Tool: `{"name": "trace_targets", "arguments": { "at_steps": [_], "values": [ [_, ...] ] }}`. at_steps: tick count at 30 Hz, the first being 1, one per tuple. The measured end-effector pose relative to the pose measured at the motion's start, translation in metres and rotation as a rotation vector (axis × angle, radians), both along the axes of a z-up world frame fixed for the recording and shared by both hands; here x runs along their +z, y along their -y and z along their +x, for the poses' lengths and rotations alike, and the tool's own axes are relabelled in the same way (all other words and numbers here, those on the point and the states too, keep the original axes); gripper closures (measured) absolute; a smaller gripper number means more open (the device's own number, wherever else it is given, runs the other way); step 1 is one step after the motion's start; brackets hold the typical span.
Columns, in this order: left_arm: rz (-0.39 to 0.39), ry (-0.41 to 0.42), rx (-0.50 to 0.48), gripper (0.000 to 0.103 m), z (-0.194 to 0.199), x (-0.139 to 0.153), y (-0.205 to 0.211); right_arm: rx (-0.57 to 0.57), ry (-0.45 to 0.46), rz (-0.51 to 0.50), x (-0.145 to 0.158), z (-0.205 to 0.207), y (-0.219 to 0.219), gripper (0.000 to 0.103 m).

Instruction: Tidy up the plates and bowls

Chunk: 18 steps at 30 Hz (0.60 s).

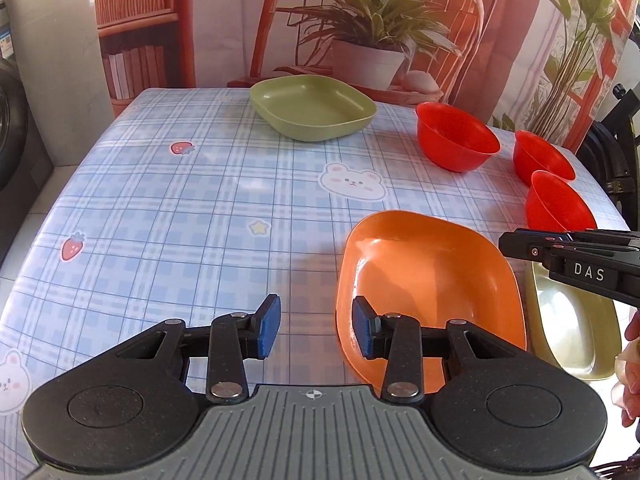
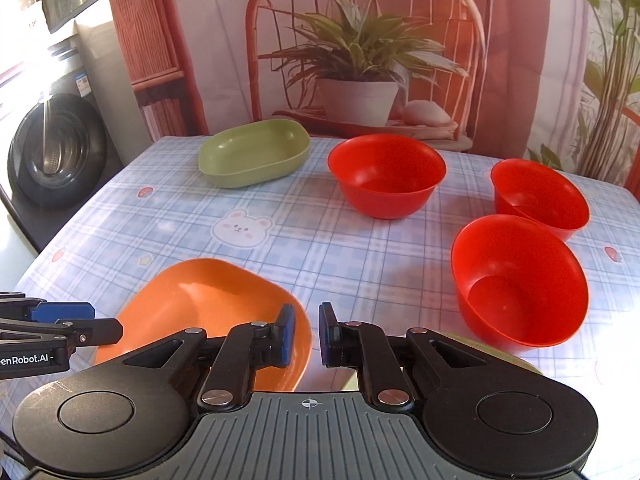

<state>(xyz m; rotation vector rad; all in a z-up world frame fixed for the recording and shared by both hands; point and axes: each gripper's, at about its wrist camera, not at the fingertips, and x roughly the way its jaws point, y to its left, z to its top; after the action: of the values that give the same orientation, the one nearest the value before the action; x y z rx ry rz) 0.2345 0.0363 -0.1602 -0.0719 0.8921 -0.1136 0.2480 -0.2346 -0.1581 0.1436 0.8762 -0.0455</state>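
Observation:
An orange plate (image 1: 432,280) lies near the table's front; it also shows in the right wrist view (image 2: 208,312). My left gripper (image 1: 316,326) is open, its right finger over the orange plate's left rim. My right gripper (image 2: 306,334) is open with a narrow gap and empty, just right of the orange plate. An olive plate (image 1: 576,328) lies under my right gripper. A green plate (image 1: 314,106) sits at the far side, also in the right wrist view (image 2: 256,152). Three red bowls (image 2: 386,174) (image 2: 538,196) (image 2: 520,280) stand on the right.
The table has a blue checked cloth (image 1: 180,208) with bear and strawberry prints. A printed backdrop with a plant and chair (image 2: 360,60) stands behind the table. A washing machine (image 2: 56,148) is to the left.

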Motion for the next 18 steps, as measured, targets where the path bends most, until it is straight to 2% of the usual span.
{"name": "trace_targets", "arguments": {
  "at_steps": [8,12,13,14,16,18],
  "values": [
    [-0.031,-0.056,-0.004,0.062,0.007,-0.011,0.007,-0.005,-0.031,0.039,-0.014,0.002,0.002,0.091],
    [-0.039,-0.076,0.005,0.062,0.006,-0.016,0.006,-0.008,-0.041,0.055,-0.018,0.002,0.001,0.095],
    [-0.043,-0.078,0.009,0.064,0.006,-0.017,0.006,-0.009,-0.039,0.057,-0.018,0.002,0.001,0.095],
    [-0.05,-0.078,0.014,0.075,0.006,-0.018,0.005,-0.009,-0.037,0.058,-0.018,0.001,0.001,0.095],
    [-0.065,-0.075,0.017,0.091,0.004,-0.018,0.004,-0.005,-0.032,0.076,-0.017,0.0,0.001,0.099],
    [-0.051,-0.065,0.016,0.092,0.002,-0.015,0.006,-0.001,-0.023,0.083,-0.015,-0.002,0.0,0.099]
  ]
}}
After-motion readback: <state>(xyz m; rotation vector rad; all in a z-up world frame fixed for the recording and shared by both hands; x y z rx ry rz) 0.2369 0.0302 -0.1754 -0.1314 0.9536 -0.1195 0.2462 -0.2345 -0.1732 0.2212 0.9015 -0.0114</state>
